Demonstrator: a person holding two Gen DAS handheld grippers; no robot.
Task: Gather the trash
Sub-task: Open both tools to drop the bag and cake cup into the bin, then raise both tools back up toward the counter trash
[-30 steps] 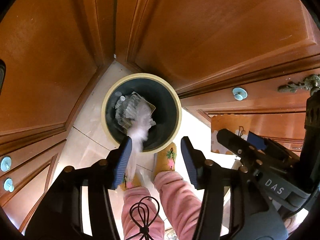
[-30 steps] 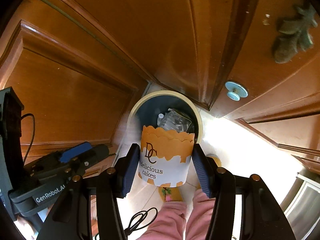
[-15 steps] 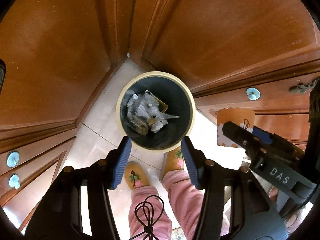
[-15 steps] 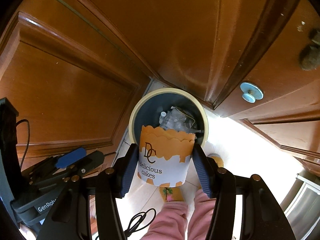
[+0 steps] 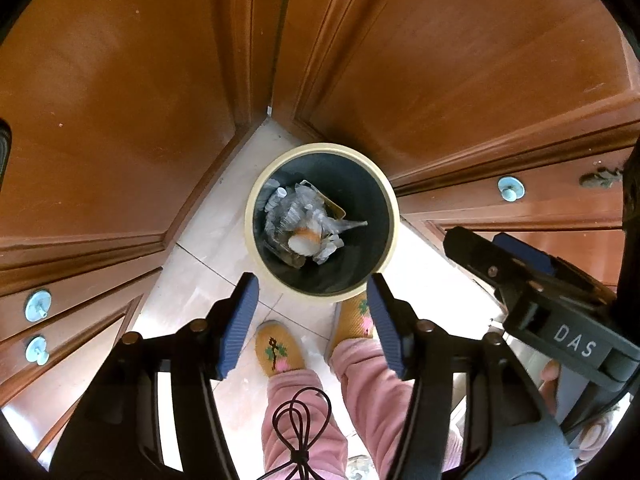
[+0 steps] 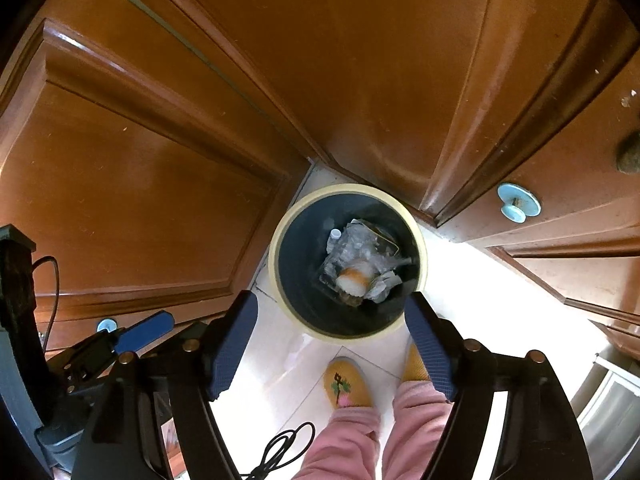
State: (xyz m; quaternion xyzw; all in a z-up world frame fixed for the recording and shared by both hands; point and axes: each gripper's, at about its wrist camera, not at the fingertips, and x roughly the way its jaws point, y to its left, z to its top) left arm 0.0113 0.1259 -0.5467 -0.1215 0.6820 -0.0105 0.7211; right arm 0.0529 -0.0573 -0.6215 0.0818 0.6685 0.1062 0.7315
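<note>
A round dark bin with a cream rim [image 5: 394,216] [image 6: 276,272] stands on the pale tile floor in a corner of wooden cabinets. Inside lie crumpled clear plastic trash [image 5: 296,208] [image 6: 356,244] and an orange-and-white paper cup [image 5: 305,240] [image 6: 354,280] on top. My left gripper [image 5: 312,320] is open and empty, above the bin's near rim. My right gripper [image 6: 332,344] is open and empty, also above the bin's near rim. The right gripper's body shows in the left wrist view [image 5: 560,312].
Wooden cabinet doors [image 5: 120,100] [image 6: 400,60] close in behind and on both sides, with pale blue knobs [image 5: 511,189] [image 6: 518,202]. The person's yellow slippers [image 5: 280,348] [image 6: 347,384] and pink trousers stand just before the bin. A black cable [image 5: 298,420] hangs below.
The right gripper opened and let go of the paper cup, which dropped into the bin. Both grippers rose away from the bin. The left gripper's plastic had fallen in earlier.
</note>
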